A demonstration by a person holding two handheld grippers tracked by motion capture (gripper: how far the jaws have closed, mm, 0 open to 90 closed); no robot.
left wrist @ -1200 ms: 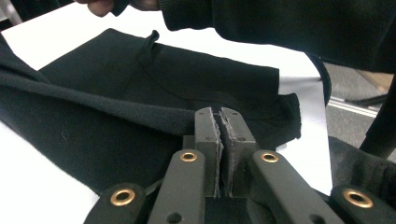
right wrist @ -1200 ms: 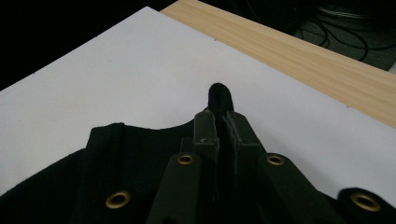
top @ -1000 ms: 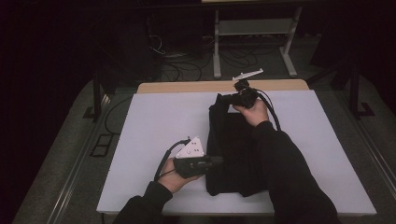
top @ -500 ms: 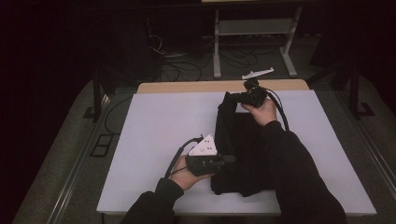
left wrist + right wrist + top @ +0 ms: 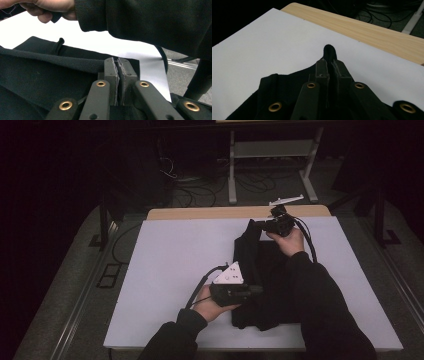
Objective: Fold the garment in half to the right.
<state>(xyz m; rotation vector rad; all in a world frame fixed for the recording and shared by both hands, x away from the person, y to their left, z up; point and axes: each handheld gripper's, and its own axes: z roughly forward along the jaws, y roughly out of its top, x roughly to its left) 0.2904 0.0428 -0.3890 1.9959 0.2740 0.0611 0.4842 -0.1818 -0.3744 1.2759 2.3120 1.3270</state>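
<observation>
I have both sets of jaws clamped on the black cloth (image 5: 260,285), which lies folded lengthwise on the white surface (image 5: 170,260). My left gripper (image 5: 252,290) pinches the cloth at its near left edge; in the left gripper view the jaws stand pressed together with a fold of dark fabric (image 5: 50,75) caught between them and spreading out to their left. Beyond those jaws the sleeve (image 5: 155,22) of the other arm crosses over the cloth. My right gripper (image 5: 264,224) grips the far end of the cloth, close to the wooden strip (image 5: 210,213) at the back of the surface; in the right gripper view a small loop of fabric (image 5: 329,53) pokes up just past the closed tips, and the rest of the cloth hangs back beneath them
</observation>
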